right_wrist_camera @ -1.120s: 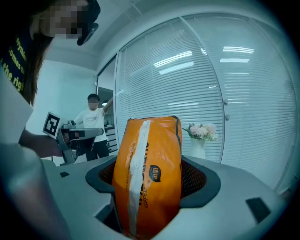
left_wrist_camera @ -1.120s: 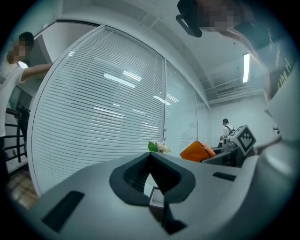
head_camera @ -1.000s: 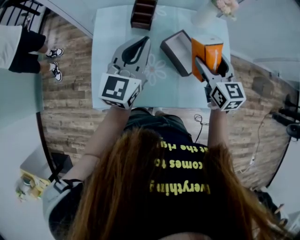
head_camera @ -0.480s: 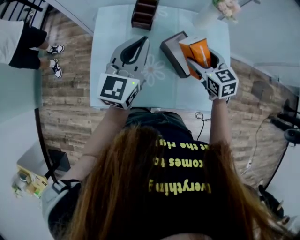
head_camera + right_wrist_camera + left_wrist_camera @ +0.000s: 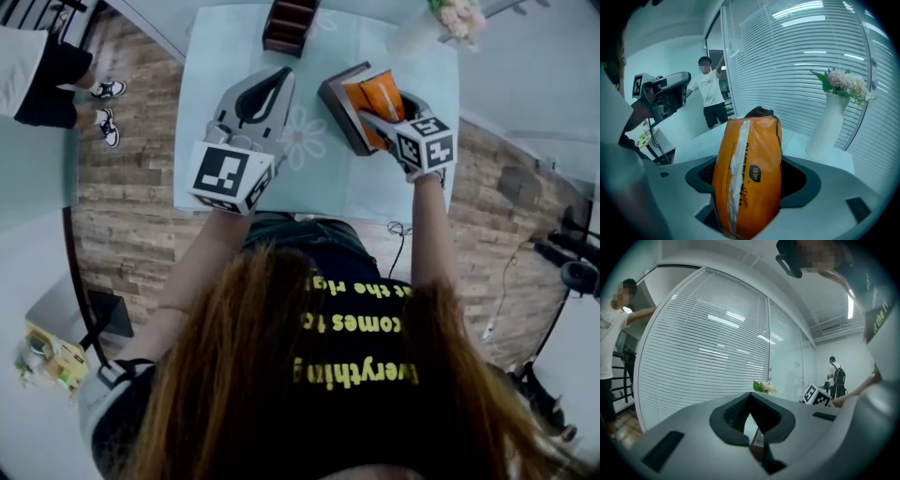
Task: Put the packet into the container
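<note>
Packet (image 5: 375, 97), clamped in right tool (image 5: 382, 111), overlaps container (image 5: 331, 99) along its right edge.

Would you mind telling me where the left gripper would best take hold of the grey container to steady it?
Probably the container by its long wall nearest the left gripper, from above, one of the fingers inside, one outside: it is open-topped with thin walls, and the right gripper holding the orange packet occupies the far side.

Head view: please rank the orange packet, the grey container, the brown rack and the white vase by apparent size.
1. grey container, partly covered
2. orange packet, close to it, so unsure
3. brown rack, cut by the frame edge
4. white vase, about alike
</note>
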The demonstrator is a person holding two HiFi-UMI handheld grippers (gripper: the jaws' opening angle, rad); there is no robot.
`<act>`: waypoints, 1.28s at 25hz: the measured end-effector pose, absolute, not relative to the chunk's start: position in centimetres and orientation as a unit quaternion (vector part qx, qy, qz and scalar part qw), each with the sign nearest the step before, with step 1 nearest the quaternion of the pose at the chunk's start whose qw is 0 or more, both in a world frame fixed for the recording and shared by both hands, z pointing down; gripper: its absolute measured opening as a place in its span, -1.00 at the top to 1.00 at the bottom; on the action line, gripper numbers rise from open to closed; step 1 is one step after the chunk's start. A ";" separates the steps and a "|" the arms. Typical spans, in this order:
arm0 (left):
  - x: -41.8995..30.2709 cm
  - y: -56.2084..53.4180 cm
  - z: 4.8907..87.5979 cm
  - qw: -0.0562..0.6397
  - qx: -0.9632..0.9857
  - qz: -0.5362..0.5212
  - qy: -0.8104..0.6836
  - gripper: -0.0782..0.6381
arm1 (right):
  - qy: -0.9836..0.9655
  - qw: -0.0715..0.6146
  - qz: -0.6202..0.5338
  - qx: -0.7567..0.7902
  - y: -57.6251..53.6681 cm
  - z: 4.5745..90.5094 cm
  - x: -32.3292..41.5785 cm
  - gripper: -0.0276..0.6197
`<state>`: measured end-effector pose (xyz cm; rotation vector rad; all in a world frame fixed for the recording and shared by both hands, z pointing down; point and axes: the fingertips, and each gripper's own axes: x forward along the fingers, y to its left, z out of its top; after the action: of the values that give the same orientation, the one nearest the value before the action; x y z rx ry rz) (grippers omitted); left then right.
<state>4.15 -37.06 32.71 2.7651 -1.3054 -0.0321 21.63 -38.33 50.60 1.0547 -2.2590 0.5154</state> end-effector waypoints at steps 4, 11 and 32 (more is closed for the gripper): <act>4.4 -36.9 32.7 0.045 0.906 -0.010 -0.421 0.78 | -0.840 0.321 0.209 0.386 -38.7 52.5 21.3 -0.21; 4.4 -36.9 32.3 0.041 0.907 -0.007 -0.419 0.78 | -0.823 0.364 0.222 0.376 -39.4 54.9 21.4 -0.21; 4.1 -36.0 32.5 0.044 0.907 -0.004 -0.419 0.78 | -0.819 0.356 0.245 0.376 -39.3 56.4 21.0 -0.30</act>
<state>4.09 -36.03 32.55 2.7730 -1.2797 -0.0109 21.03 -39.27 56.42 0.9720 -2.1165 0.6339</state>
